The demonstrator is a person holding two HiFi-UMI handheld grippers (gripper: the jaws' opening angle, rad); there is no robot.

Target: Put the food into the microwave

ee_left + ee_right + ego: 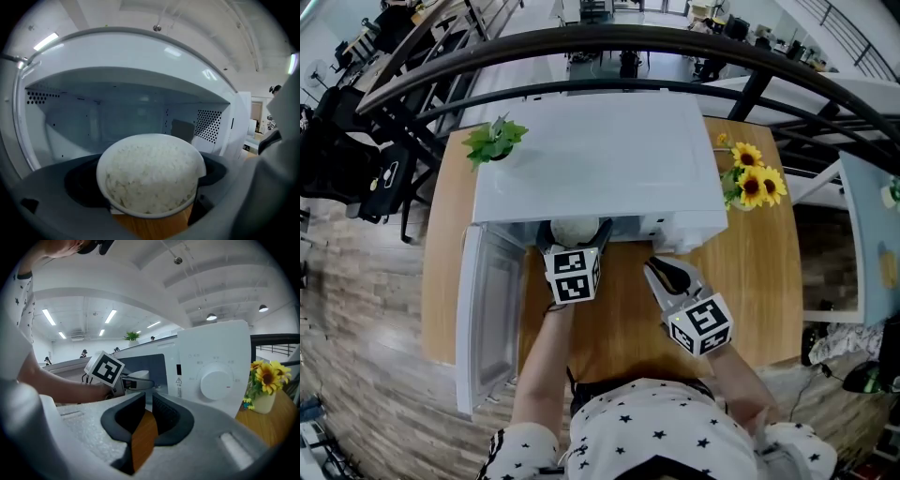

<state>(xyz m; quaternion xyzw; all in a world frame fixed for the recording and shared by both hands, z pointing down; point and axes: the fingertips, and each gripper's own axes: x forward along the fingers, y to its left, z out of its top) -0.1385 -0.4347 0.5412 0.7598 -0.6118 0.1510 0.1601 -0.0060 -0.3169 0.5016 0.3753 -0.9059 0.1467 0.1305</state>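
Left gripper view: left claw [149, 186] clasps rice bowl [151, 171] before microwave [117, 54]; right claw [146, 414] closed; panel print [180, 379] unreadable.

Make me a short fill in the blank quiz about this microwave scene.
The round white bowl in the left gripper holds cooked ____.
The white microwave has its door standing ____.
The right gripper holds ____.
Beside the microwave stands a white vase of yellow ____.
Missing: rice; open; nothing; sunflowers.

Wooden table [769, 281], brick-pattern floor [356, 309] — ceiling strip lights [49, 317]
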